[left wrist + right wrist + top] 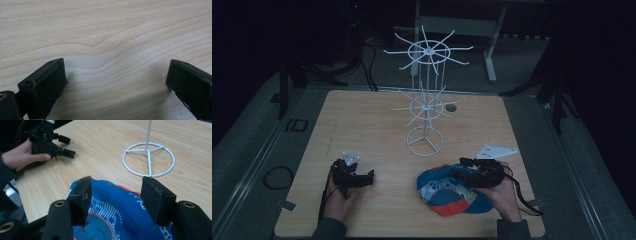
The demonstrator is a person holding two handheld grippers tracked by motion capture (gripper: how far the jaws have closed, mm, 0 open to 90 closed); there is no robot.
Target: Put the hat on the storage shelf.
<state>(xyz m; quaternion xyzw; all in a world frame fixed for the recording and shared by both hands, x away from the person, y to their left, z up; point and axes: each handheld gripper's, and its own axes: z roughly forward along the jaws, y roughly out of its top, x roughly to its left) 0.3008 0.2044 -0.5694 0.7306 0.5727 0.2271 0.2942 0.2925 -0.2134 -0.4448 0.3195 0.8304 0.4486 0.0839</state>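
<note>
A blue cap (444,192) with orange trim and white print lies near the table's front edge, right of centre. My right gripper (460,167) hovers at its far right side, pointing left. In the right gripper view its jaws (117,185) stand apart over the cap (120,205), whose fabric shows between and below them with no clear pinch. My left gripper (371,176) rests at the front left, held in a hand and pointing right. Its jaws (116,67) are wide open over bare wood; it also appears far off as the left gripper (63,146).
A white wire display rack (427,100) with two tiers of spokes stands mid-table on a ring base (148,160), just beyond the cap. The wooden table (362,120) has a small round hole (451,107) behind the rack. A cable loop (277,177) lies on the floor at left.
</note>
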